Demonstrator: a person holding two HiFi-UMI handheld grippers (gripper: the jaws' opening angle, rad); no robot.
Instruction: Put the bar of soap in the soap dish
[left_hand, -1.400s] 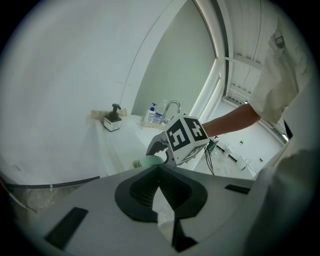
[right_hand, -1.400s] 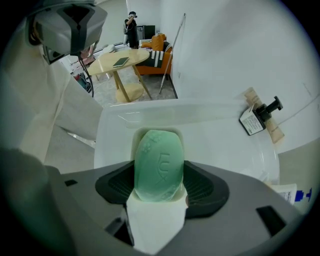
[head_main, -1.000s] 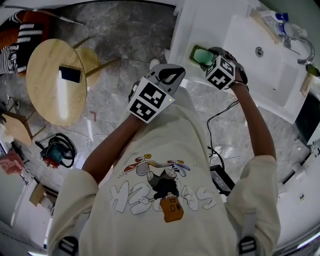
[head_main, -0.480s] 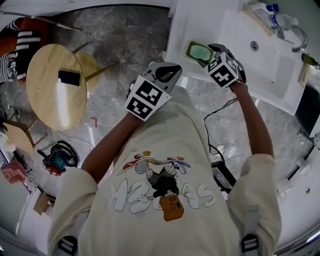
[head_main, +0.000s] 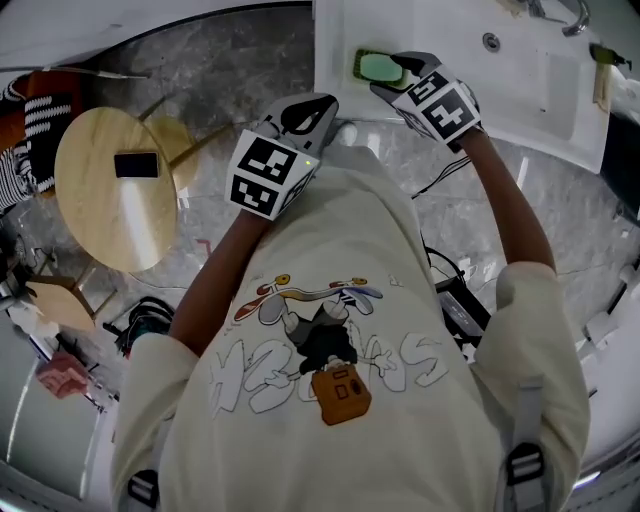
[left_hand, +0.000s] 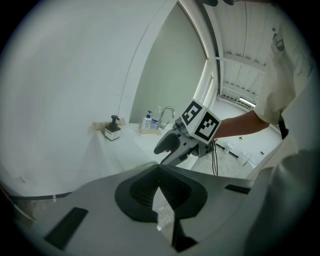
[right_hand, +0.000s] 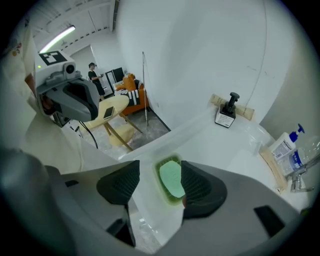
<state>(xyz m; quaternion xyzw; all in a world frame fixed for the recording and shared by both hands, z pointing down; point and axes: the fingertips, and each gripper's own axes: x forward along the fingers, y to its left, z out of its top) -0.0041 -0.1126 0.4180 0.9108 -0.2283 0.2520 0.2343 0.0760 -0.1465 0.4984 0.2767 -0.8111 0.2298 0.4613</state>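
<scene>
Smooth oval green soap rests in a ribbed dish at the white table's edge. The right gripper is released above it, jaws just narrowing, empty.

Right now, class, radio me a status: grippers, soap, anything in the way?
Right gripper open above the soap dish, jaws just narrowed slightly, clear of the soap. Left gripper shut, empty. Soap lies in the dish. Nothing in the way.

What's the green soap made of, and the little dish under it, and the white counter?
The bar of soap: pale mint green, matte and waxy-looking with rounded edges, like ordinary solid soap.
The soap dish: darker green with a ridged rim, probably plastic or silicone; hard to tell.
The counter: smooth white with a soft sheen, maybe ceramic or resin.
</scene>
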